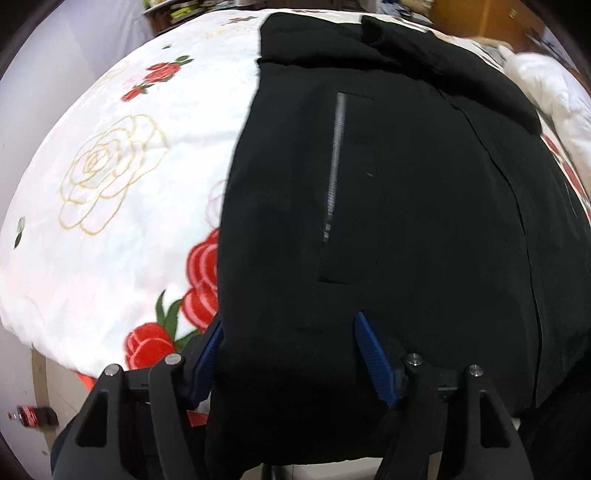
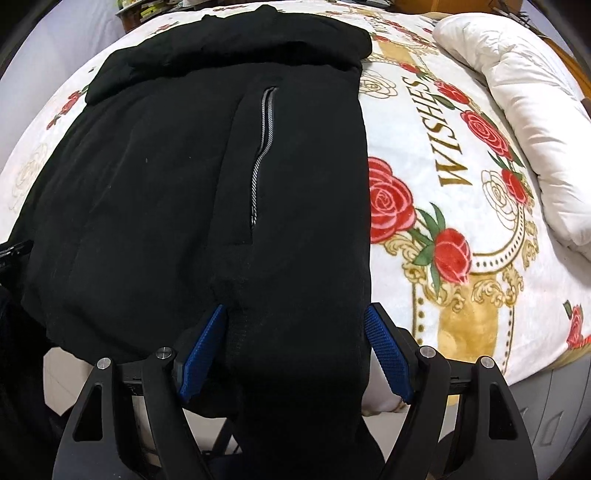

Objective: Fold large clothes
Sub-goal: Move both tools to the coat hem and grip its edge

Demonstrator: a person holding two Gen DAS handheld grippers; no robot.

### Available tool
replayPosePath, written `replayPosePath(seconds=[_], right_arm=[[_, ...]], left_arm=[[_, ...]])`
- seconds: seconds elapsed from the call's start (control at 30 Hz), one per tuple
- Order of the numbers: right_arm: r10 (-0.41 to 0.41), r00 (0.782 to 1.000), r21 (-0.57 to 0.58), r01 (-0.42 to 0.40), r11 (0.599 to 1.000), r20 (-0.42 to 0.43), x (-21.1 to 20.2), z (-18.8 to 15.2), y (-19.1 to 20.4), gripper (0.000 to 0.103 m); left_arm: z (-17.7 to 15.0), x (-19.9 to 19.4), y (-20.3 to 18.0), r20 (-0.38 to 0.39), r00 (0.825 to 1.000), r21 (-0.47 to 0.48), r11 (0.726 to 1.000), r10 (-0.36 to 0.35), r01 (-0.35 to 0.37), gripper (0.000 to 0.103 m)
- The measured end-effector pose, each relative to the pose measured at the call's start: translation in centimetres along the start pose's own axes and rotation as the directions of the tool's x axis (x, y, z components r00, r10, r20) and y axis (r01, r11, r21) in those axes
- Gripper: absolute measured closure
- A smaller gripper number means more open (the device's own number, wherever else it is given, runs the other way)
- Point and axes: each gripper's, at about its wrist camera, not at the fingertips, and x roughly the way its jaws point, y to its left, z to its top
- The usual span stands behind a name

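Observation:
A large black jacket point(image 1: 388, 184) lies flat on the bed, its hem hanging over the near edge. A silver pocket zipper point(image 1: 334, 166) runs up it. My left gripper point(image 1: 288, 325) is open, its blue pads either side of the jacket's lower left hem corner. In the right wrist view the jacket point(image 2: 166, 184) fills the left and centre, with its other pocket zipper point(image 2: 263, 155). My right gripper point(image 2: 295, 314) is open, with its blue pads astride the lower right hem corner.
The bed carries a white blanket point(image 2: 461, 221) printed with red roses and gold lettering. A white rolled quilt point(image 2: 517, 110) lies at the far right. Cluttered shelves point(image 1: 177, 11) stand beyond the bed. A small red object point(image 1: 31, 415) lies on the floor at lower left.

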Motion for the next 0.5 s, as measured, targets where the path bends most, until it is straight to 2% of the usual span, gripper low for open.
replayPosePath(seconds=[0.2,0.3,0.4,0.43,0.5], right_arm=[[0.0,1.0,-0.018,-0.001,1.0,-0.006,0.4,-1.6,0.3,0.026],[-0.005,1.0,-0.054,0.006,0.999,0.02,0.1,-2.7,0.9,0.026],[0.027,1.0,-0.013,-0.026,1.0,0.008,0.6,-2.9,0.4,0.026],[0.021,1.0,-0.016,-0.021,1.0,-0.001,0.9,-2.9,0.5,0.026],[0.004,1.0,-0.042,-0.004,0.999,-0.004,1.1,-2.9,1.1,0.026]], left_arm=[[-0.7,0.0,0.3,-0.031,0.999,0.018,1.0,0.024,-0.024,0.032],[-1.4,0.0,0.7,-0.039,0.999,0.016,0.999,0.032,-0.032,0.027],[-2.0,0.2,1.4,-0.05,0.998,-0.014,1.0,0.027,-0.028,0.024],[-2.3,0.2,1.5,-0.054,0.998,-0.023,0.999,0.024,-0.025,0.024],[-2.3,0.5,1.1,-0.065,0.998,-0.024,0.999,0.02,-0.022,0.031]])
